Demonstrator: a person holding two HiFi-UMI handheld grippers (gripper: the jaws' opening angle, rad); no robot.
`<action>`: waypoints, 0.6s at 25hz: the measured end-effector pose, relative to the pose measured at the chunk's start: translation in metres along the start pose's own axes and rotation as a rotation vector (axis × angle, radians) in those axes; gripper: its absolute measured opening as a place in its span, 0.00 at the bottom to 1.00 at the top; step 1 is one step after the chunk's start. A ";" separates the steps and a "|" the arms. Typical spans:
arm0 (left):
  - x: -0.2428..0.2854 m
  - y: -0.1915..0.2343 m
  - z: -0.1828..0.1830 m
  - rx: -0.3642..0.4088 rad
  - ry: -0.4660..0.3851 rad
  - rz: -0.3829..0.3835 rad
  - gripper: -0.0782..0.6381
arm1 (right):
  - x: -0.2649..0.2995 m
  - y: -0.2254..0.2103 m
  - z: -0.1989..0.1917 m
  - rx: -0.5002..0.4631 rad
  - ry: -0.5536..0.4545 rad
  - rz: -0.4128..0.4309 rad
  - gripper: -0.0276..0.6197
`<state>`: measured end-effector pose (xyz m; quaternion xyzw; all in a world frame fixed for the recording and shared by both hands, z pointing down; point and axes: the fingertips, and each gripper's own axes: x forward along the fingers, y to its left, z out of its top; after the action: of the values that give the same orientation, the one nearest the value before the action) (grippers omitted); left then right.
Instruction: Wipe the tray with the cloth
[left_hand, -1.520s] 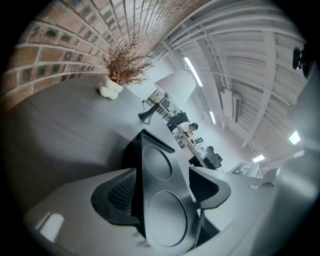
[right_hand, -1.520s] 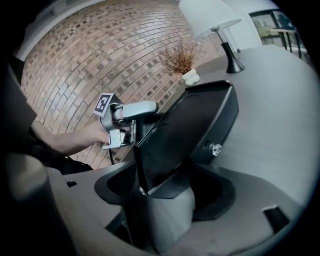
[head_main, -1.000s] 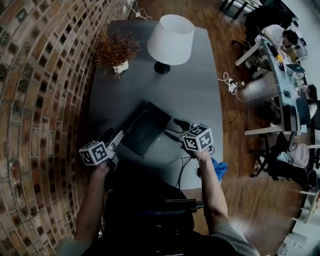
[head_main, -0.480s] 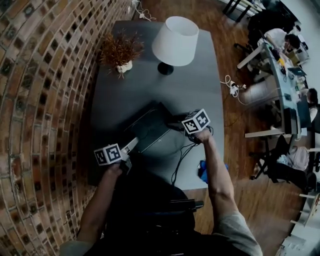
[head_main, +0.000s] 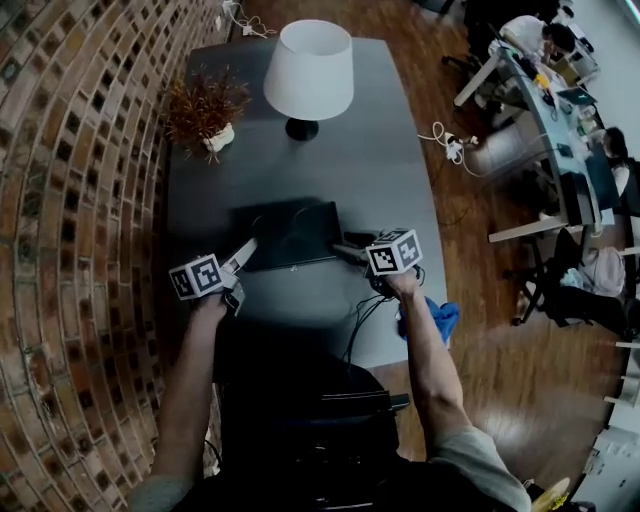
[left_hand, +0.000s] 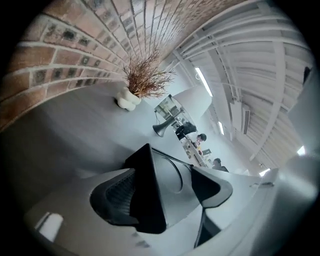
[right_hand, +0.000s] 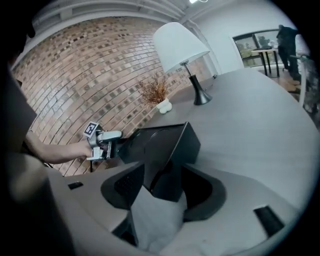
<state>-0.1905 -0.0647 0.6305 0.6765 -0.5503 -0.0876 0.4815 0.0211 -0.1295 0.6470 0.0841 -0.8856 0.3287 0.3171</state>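
A black tray (head_main: 290, 232) lies on the grey table (head_main: 385, 180), roughly square to its front edge. My left gripper (head_main: 245, 250) is at the tray's near left corner. In the left gripper view that corner (left_hand: 150, 165) sits between the jaws (left_hand: 165, 192), which are opening, with a gap at the right pad. My right gripper (head_main: 348, 248) is at the near right corner, and in the right gripper view its jaws (right_hand: 167, 187) are shut on the tray's wall (right_hand: 165, 145). A blue cloth (head_main: 438, 318) lies at the table's near right edge beside my right forearm, held by neither gripper.
A white-shaded lamp (head_main: 308, 70) and a dried plant in a white pot (head_main: 205, 110) stand at the table's far end. A brick wall (head_main: 70, 200) runs along the left. Black cables (head_main: 362, 318) trail off the front edge. Desks with seated people (head_main: 560, 90) fill the right.
The tray has swung from a diagonal lie to roughly square with the table's front edge. Both grippers stayed at its near corners.
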 end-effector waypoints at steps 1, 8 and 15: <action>-0.005 -0.005 -0.005 0.011 0.003 -0.009 0.58 | 0.002 0.002 0.001 0.002 -0.001 0.004 0.39; 0.015 -0.013 -0.004 0.027 -0.022 -0.010 0.57 | -0.001 -0.001 0.000 0.014 -0.001 -0.050 0.40; 0.031 -0.013 0.011 0.025 -0.026 -0.029 0.57 | -0.001 -0.010 0.006 0.038 -0.015 -0.094 0.39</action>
<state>-0.1775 -0.0975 0.6280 0.6891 -0.5478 -0.0966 0.4644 0.0223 -0.1412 0.6484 0.1341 -0.8766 0.3298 0.3238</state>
